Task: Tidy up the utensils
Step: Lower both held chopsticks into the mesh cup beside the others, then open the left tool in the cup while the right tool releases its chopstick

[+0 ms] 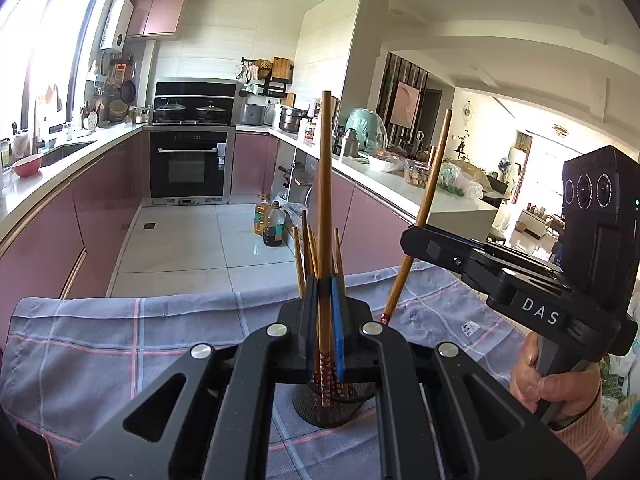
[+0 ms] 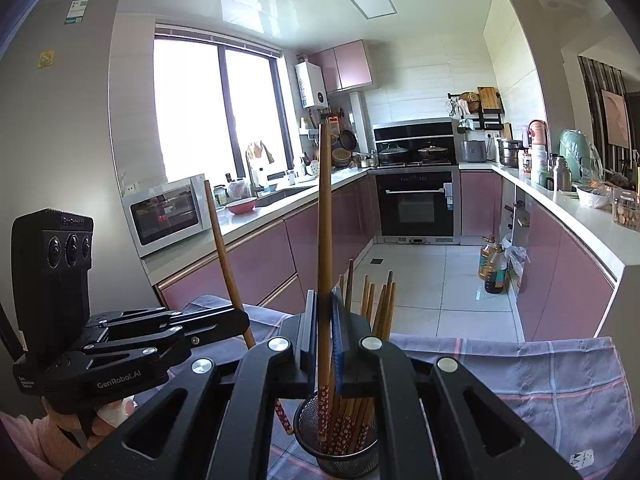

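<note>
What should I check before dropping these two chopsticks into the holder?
1. Left gripper jaws shut on left chopstick: ok.
2. Right gripper jaws shut on right chopstick: ok.
3. Holder upright on cloth: ok.
4. Patterned ends pointing down: ok.
5. Both tips inside the holder's rim: cannot tell; each wrist view shows the other gripper's tip beside the rim.
6. Room in holder: ok; the right wrist view shows free space.
</note>
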Demonstrator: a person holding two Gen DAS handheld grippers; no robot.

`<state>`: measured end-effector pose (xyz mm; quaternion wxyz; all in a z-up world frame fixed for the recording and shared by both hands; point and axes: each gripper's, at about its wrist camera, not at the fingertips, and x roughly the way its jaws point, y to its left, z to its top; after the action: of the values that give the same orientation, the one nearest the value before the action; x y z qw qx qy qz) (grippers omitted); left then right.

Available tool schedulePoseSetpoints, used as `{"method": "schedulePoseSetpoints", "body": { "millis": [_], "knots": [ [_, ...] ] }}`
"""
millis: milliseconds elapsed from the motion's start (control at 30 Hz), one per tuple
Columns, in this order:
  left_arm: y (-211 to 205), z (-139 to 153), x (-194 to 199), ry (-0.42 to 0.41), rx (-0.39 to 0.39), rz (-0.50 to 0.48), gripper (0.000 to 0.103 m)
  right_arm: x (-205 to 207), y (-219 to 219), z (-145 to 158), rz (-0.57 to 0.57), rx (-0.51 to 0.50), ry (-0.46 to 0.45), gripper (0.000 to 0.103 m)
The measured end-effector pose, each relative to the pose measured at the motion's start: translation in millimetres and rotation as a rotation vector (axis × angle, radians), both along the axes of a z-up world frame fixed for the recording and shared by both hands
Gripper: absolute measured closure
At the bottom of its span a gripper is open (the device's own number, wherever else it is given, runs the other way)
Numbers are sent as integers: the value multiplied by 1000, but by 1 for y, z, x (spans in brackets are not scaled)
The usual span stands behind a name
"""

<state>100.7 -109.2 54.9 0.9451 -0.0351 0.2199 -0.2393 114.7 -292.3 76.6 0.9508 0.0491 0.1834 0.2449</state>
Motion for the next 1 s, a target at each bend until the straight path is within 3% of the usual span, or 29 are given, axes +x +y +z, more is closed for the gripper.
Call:
{"method": "schedulePoseSetpoints", "body": {
  "millis": [533, 1000],
  "knots": [
    [-16, 13, 0, -21, -5, -33, 96, 17, 5, -22, -15, -23, 75, 97],
    [-24, -5, 17, 108, 67, -71, 96, 30, 14, -50, 2, -81, 184, 97]
  ]
}}
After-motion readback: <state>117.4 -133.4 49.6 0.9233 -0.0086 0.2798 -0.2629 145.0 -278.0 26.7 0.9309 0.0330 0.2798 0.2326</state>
